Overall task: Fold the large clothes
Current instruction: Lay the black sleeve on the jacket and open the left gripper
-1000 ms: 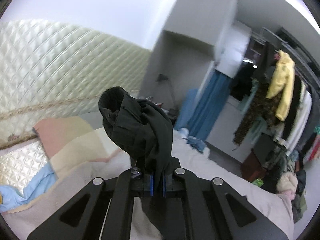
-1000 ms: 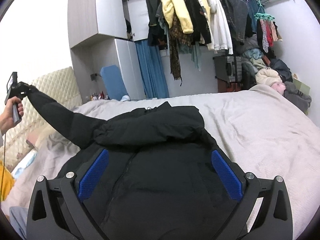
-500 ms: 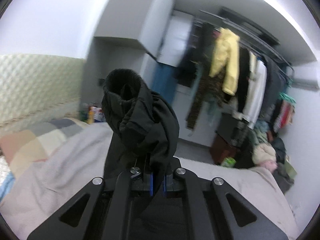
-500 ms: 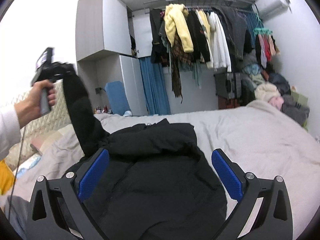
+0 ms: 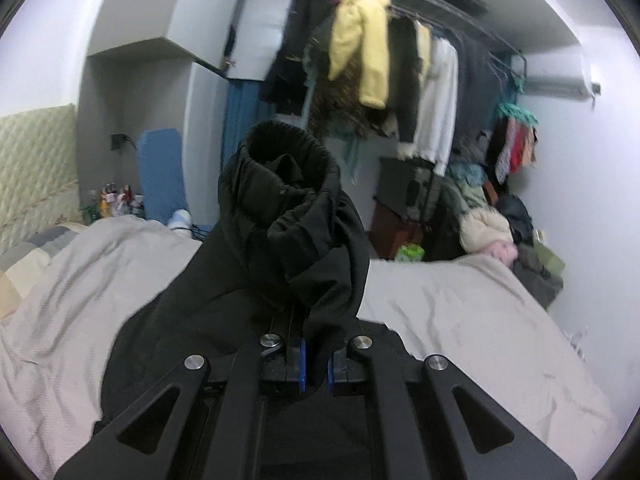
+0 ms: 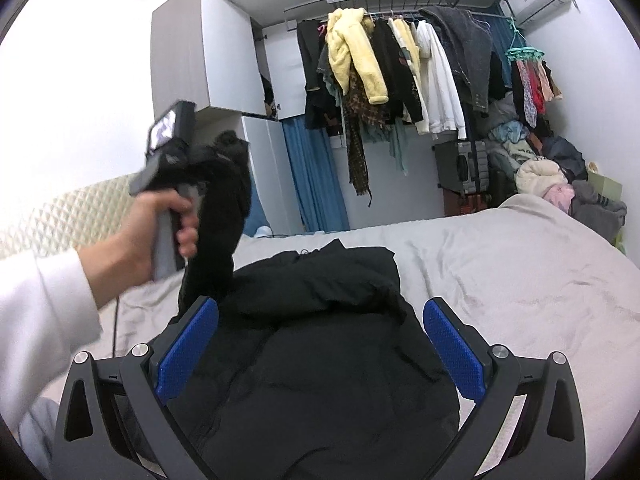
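A large black padded jacket (image 6: 316, 344) lies on the grey bed (image 6: 520, 280), its body spread under my right gripper. My left gripper (image 5: 314, 364) is shut on the jacket's sleeve cuff (image 5: 288, 200) and holds it up above the jacket. In the right wrist view the left gripper (image 6: 208, 160) shows at the left, in a hand, with the sleeve (image 6: 216, 232) hanging from it down to the jacket's body. My right gripper (image 6: 316, 344) is open and empty, low over the middle of the jacket.
A rack of hanging clothes (image 6: 400, 64) and piled clothes (image 6: 560, 184) stand beyond the bed's far right. A quilted headboard (image 5: 36, 160) and a patchwork blanket (image 5: 20, 268) are at the left. Grey bedspread (image 5: 460, 320) surrounds the jacket.
My left gripper has swung the sleeve up and to the right, from stretched out at the left toward over the jacket's body. The right gripper has stayed open over the jacket.
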`<action>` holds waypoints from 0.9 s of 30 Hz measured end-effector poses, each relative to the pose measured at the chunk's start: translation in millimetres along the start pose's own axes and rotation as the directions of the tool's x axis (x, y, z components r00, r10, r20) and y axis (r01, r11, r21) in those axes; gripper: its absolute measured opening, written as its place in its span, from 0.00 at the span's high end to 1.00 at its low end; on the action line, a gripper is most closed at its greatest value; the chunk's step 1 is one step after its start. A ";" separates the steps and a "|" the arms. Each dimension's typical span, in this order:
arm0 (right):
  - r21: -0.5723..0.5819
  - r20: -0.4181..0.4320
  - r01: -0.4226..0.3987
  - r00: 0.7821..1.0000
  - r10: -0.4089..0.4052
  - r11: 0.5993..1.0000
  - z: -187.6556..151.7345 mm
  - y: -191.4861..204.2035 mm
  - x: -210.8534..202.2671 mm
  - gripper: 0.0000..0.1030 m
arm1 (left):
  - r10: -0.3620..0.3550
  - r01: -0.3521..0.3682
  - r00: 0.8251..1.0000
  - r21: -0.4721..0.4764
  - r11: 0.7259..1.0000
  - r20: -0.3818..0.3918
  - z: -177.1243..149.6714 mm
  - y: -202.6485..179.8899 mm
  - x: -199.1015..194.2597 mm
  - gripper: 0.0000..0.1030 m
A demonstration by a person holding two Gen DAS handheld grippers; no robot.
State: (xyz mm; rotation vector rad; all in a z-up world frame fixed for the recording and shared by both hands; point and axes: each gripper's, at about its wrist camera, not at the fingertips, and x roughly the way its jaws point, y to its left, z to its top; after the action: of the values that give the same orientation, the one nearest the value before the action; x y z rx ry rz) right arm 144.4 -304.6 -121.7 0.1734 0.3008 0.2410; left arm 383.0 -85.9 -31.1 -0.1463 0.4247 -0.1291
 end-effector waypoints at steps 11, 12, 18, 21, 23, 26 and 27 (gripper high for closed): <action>0.090 0.014 -0.008 1.000 0.007 0.996 -0.6 -33.8 -6.5 0.00 | -0.008 0.018 0.987 0.060 0.998 -0.163 -100.1 -80.7 81.9 0.95; 0.094 0.017 -0.010 1.000 0.008 0.996 -1.0 -34.5 -7.5 0.00 | -0.003 0.014 0.984 0.060 0.998 -0.177 -108.6 -87.1 88.4 0.95; 0.111 0.011 0.011 1.000 -0.012 0.994 -4.7 -45.2 3.8 0.00 | 0.026 -0.007 0.972 0.082 0.997 -0.233 -145.1 -106.6 115.0 0.95; 0.051 0.026 0.030 0.999 -0.031 0.998 -9.9 -38.9 4.9 0.00 | 0.024 -0.005 0.967 0.076 0.997 -0.254 -156.7 -108.7 125.4 0.95; 0.036 0.029 0.033 0.999 -0.034 0.999 -13.7 -38.2 6.6 0.00 | 0.026 -0.007 0.962 0.072 0.997 -0.272 -161.6 -106.4 132.1 0.95; 0.079 0.011 0.030 0.999 -0.031 0.996 -19.2 -48.4 10.6 0.00 | 0.022 -0.006 0.958 0.057 0.998 -0.286 -169.1 -103.7 137.7 0.95; 0.091 0.008 0.036 0.999 -0.037 0.995 -20.6 -51.1 11.8 0.00 | 0.020 -0.005 0.958 0.051 0.999 -0.285 -171.0 -102.9 138.1 0.95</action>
State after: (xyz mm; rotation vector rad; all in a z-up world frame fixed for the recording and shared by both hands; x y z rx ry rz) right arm 159.6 -347.6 -154.7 0.2588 0.3056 0.1902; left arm 426.4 -227.9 -223.1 -0.0751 0.7101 -0.1489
